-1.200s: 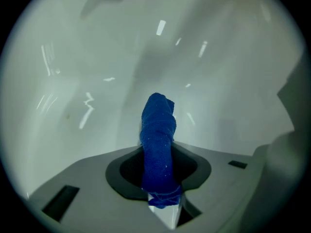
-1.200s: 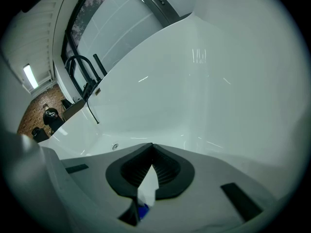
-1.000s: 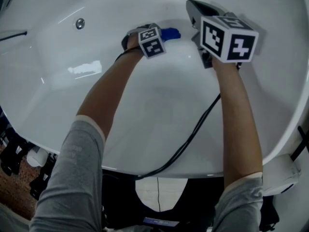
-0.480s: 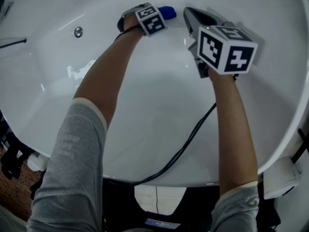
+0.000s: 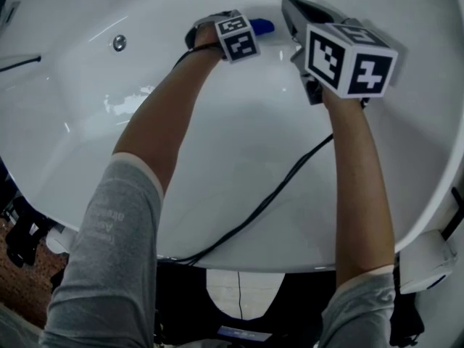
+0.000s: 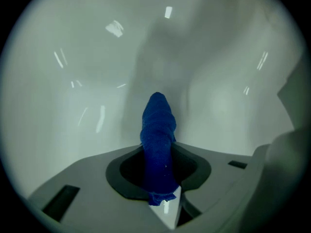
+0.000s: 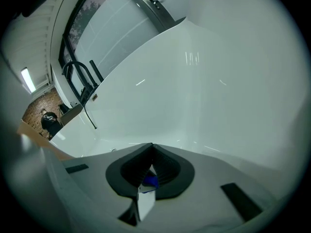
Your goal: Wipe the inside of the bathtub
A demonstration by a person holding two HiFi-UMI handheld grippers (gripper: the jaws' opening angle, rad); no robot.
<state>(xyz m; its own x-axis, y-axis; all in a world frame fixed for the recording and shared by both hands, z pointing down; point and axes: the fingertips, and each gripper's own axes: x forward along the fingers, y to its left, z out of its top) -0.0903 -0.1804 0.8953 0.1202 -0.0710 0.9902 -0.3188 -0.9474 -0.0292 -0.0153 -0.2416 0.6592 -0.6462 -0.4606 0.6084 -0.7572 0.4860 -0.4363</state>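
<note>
In the head view my left gripper [image 5: 249,30] reaches deep into the white bathtub [image 5: 239,136], shut on a blue cloth [image 5: 262,26] that presses against the far wall. The left gripper view shows the rolled blue cloth [image 6: 158,130] sticking out between the dark pads of my left gripper [image 6: 158,168], its tip on the glossy tub wall [image 6: 97,72]. My right gripper [image 5: 288,7] hovers just right of the cloth, above the tub's inside. In its own view the right gripper [image 7: 151,154] is shut with nothing held; a speck of the blue cloth [image 7: 150,181] shows behind the pads.
A round chrome overflow fitting [image 5: 119,43] sits on the tub's left wall. A black cable [image 5: 268,201] runs across the near slope and over the rim. The right gripper view shows a chrome rail [image 7: 146,1] and a black rack [image 7: 77,79] beyond the rim.
My left gripper has pushed the cloth farther up the far wall, then slid it a little to the right. The right gripper has barely shifted.
</note>
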